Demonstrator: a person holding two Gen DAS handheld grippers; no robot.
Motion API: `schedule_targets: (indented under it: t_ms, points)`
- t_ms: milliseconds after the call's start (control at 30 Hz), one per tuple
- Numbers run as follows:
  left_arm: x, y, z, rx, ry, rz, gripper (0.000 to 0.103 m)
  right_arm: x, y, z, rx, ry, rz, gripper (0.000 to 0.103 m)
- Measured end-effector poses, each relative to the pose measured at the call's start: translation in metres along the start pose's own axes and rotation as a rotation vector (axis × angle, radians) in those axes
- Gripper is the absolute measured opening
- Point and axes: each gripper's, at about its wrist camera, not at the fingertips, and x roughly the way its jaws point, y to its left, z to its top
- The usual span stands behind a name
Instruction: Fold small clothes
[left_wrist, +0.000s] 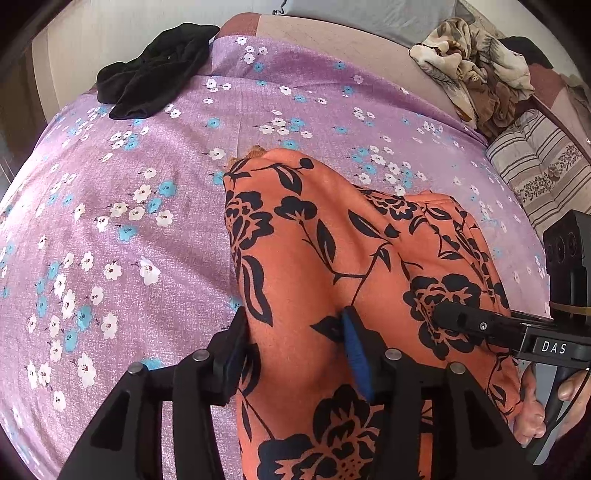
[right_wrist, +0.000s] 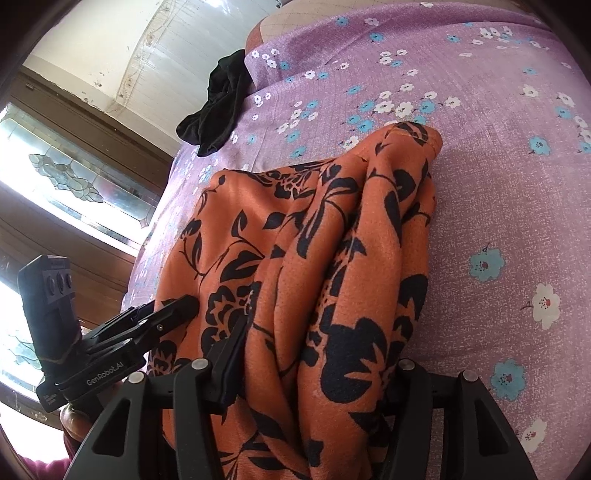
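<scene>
An orange garment with black flowers (left_wrist: 332, 280) lies bunched on the bed's purple flowered sheet (left_wrist: 129, 221). The left hand-held gripper (left_wrist: 299, 347) and the right hand-held gripper (right_wrist: 317, 365) each straddle its folds, fingers apart; whether they pinch it, I cannot tell.

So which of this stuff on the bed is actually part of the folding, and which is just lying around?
Part of the job:
- orange floral garment, bunched between both tools
- left gripper
- right gripper
- purple flowered bedsheet, the work surface

Just lying about (maybe waiting their turn):
- black garment at the far edge
- beige patterned clothes pile
- striped cushion
</scene>
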Motion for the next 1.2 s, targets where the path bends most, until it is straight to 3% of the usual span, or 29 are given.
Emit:
schedule_targets:
  t_ms: [67,333,567,767,867,967,1067,1200]
  points:
    - [0.001,0.001,0.001,-0.010,0.006,0.016,0.063,-0.001,-0.001,-0.001,0.002,0.000,-0.002,0.059]
    - [0.006,0.008,-0.003,-0.043,0.002,0.045,0.078,-0.007,-0.001,-0.004,-0.012,-0.008,-0.037,0.062]
    - [-0.008,0.013,-0.015,-0.061,-0.026,0.064,0.079,-0.033,0.009,-0.021,-0.063,-0.051,-0.132,0.062]
    - [-0.048,0.036,-0.041,-0.141,-0.106,0.065,0.079,-0.078,0.033,-0.047,-0.194,-0.198,-0.301,0.062]
    - [-0.066,0.043,-0.053,-0.141,-0.151,0.139,0.079,-0.099,0.050,-0.068,-0.260,-0.306,-0.288,0.062]
    - [-0.072,0.047,-0.062,-0.130,-0.153,0.171,0.079,-0.110,0.079,-0.090,-0.404,-0.375,-0.236,0.062]
    - [-0.059,0.045,-0.068,-0.103,-0.087,0.187,0.079,-0.098,0.092,-0.103,-0.435,-0.310,-0.175,0.060]
    - [-0.045,0.041,-0.071,-0.068,-0.044,0.239,0.079,-0.047,0.080,-0.112,-0.401,-0.061,-0.237,0.057]
